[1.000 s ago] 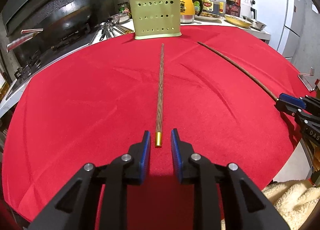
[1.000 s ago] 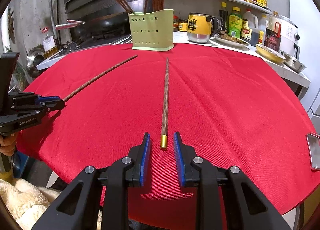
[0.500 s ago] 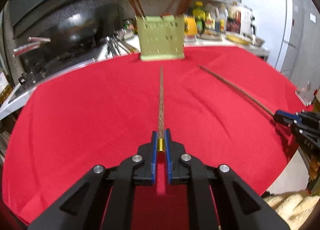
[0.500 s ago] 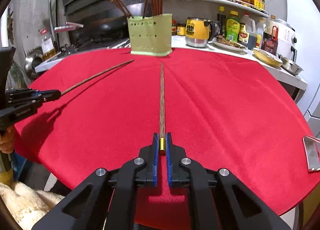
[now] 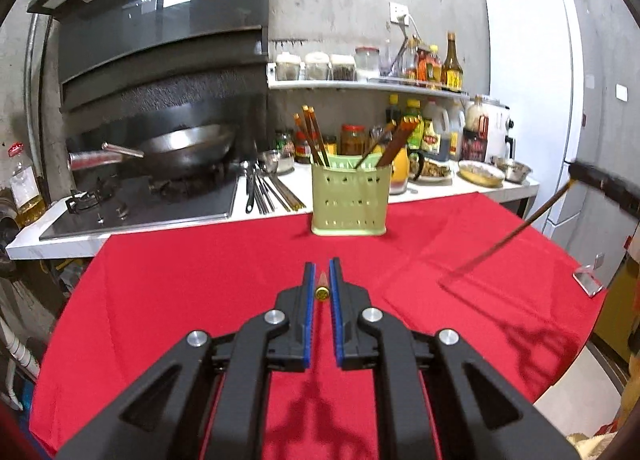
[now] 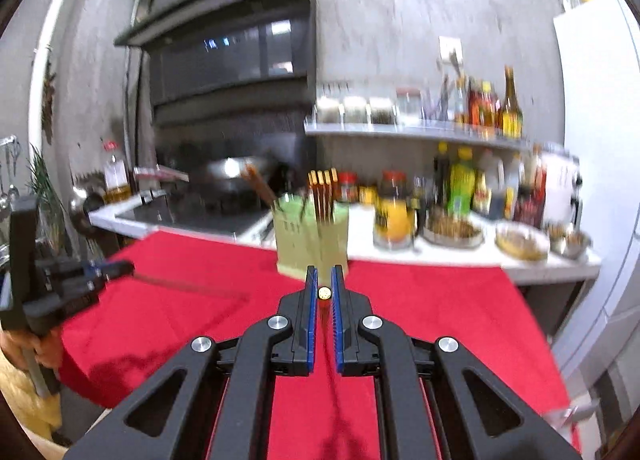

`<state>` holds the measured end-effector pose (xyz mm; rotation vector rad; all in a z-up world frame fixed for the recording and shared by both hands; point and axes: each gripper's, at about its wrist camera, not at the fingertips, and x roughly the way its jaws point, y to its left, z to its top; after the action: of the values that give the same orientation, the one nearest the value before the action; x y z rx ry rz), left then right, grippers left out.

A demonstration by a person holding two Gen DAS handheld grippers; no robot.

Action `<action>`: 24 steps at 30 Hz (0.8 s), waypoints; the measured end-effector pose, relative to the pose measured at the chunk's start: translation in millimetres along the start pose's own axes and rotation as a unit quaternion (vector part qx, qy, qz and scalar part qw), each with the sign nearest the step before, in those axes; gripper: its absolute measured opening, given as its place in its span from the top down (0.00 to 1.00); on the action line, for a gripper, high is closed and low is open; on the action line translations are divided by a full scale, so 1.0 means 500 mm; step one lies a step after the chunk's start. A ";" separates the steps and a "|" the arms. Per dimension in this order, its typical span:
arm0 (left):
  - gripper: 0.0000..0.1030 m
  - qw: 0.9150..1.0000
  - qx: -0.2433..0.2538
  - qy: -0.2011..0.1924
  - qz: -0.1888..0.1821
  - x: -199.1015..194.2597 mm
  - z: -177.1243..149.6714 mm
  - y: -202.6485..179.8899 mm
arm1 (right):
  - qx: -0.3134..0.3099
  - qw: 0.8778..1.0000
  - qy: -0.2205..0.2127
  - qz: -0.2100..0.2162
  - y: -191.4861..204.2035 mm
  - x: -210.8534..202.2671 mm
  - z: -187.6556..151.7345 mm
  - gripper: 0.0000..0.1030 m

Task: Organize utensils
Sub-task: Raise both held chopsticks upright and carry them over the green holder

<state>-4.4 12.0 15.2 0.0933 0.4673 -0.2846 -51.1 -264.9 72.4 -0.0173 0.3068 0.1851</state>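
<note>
My left gripper (image 5: 321,276) is shut on a brown chopstick (image 5: 321,289) by its gold-capped end and holds it lifted above the red tablecloth (image 5: 180,300), pointing at the green utensil holder (image 5: 350,200). My right gripper (image 6: 324,280) is shut on a second chopstick (image 6: 324,293) the same way, also raised and aimed at the holder (image 6: 312,240). The holder has several chopsticks standing in it. Each gripper shows in the other's view: the right one (image 5: 600,182) with its chopstick (image 5: 516,234), the left one (image 6: 92,270).
A stove with a wok (image 5: 184,148) is at the back left. Loose metal utensils (image 5: 264,188) lie on the white counter beside it. Bottles, jars and bowls (image 5: 480,176) crowd the counter behind the holder. A white fridge (image 5: 536,100) stands at the right.
Both grippers closed on the gold ends of the chopsticks lying on the cloth, then lifted them off the table and levelled them toward the holder.
</note>
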 end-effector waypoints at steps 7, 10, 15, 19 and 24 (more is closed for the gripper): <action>0.93 1.000 -0.008 -0.002 -0.002 -0.006 0.007 0.013 | -0.020 1.000 -0.006 0.001 0.014 0.022 0.031 0.93; 0.93 1.000 -0.009 -0.001 -0.002 -0.002 0.012 0.018 | -0.019 1.000 -0.007 0.001 0.013 0.032 0.029 0.93; 0.93 1.000 -0.003 -0.015 -0.007 -0.020 0.034 0.017 | -0.016 1.000 -0.019 -0.004 0.004 0.052 0.050 0.93; 0.93 1.000 0.003 -0.028 -0.012 -0.037 0.056 0.012 | -0.012 1.000 -0.024 -0.005 -0.003 0.064 0.050 0.93; 0.93 0.999 0.013 -0.041 -0.023 -0.052 0.089 0.003 | -0.021 0.999 -0.031 -0.012 -0.003 0.069 0.040 0.93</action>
<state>-6.9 12.8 66.5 0.0969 0.3842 -0.3381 -12.7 -259.1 80.8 -0.0564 0.2404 0.1687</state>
